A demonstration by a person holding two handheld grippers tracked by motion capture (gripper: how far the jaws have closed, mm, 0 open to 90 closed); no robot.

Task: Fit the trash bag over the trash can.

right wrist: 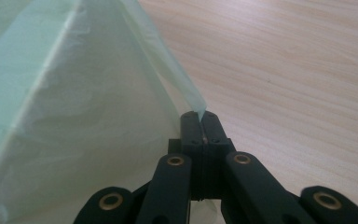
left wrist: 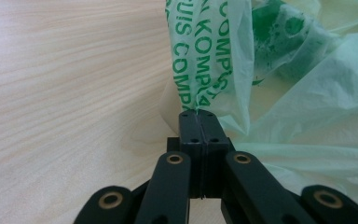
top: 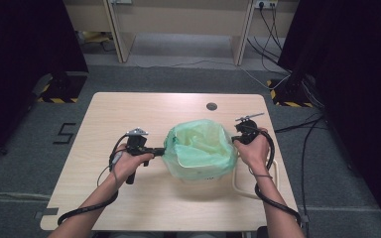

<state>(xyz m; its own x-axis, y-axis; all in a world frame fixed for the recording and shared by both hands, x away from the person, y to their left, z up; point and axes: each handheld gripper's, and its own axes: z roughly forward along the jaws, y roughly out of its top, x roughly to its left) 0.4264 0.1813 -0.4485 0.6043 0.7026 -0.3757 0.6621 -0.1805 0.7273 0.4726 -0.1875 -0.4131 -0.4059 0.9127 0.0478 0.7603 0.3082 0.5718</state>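
Each tool, left tool and right tool, pinches the green bag rim on opposite sides, probably to spread it over the bin on the tabletop.

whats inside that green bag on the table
The green bag is stretched open; only its own pale lining shows inside. It covers a white bin, seen just below the bag's edge. The bottom of the bag is out of sight.
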